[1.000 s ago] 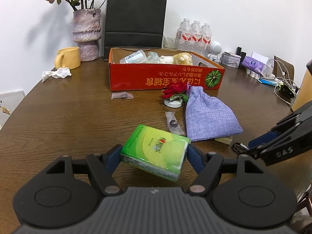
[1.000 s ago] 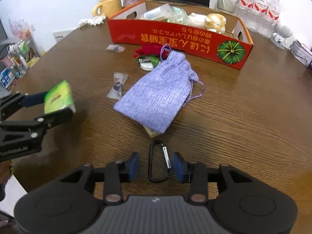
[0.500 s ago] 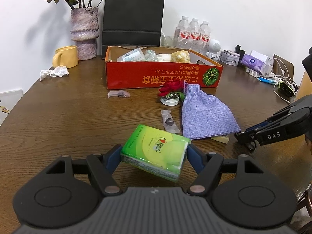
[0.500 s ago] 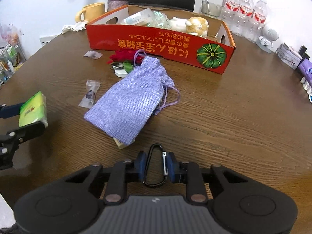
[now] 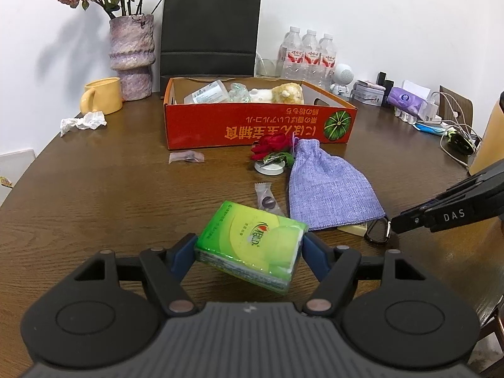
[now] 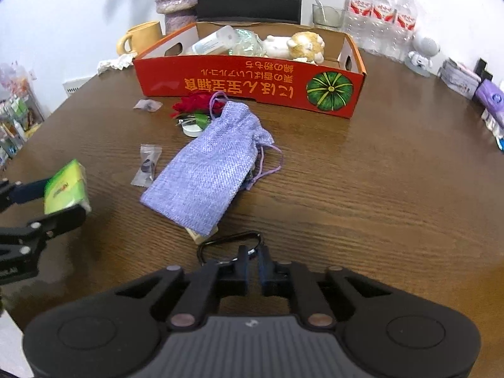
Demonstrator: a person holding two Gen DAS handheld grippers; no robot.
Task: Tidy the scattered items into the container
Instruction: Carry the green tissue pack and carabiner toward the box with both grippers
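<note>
My left gripper (image 5: 249,245) is shut on a green tissue pack (image 5: 252,241), held above the wooden table; the pack also shows in the right wrist view (image 6: 66,187). My right gripper (image 6: 252,260) is shut on a black carabiner (image 6: 230,242), which lies turned sideways beside a purple drawstring pouch (image 6: 209,170). The carabiner also shows in the left wrist view (image 5: 378,230). The red cardboard box (image 5: 261,127) stands at the back with a bottle and a plush toy inside. A red flower on a white lid (image 5: 271,157) and two small sachets (image 5: 267,198) lie in front of it.
A yellow mug (image 5: 102,96), a crumpled tissue (image 5: 83,123), a vase (image 5: 132,56) and a black bag (image 5: 209,31) stand behind the box. Water bottles (image 5: 310,55) and cables (image 5: 453,138) sit at the right. A pale block (image 6: 201,237) lies under the pouch.
My right gripper closed onto the carabiner, which turned from pointing away to lying crosswise. The left gripper kept holding the tissue pack and rose a little.
</note>
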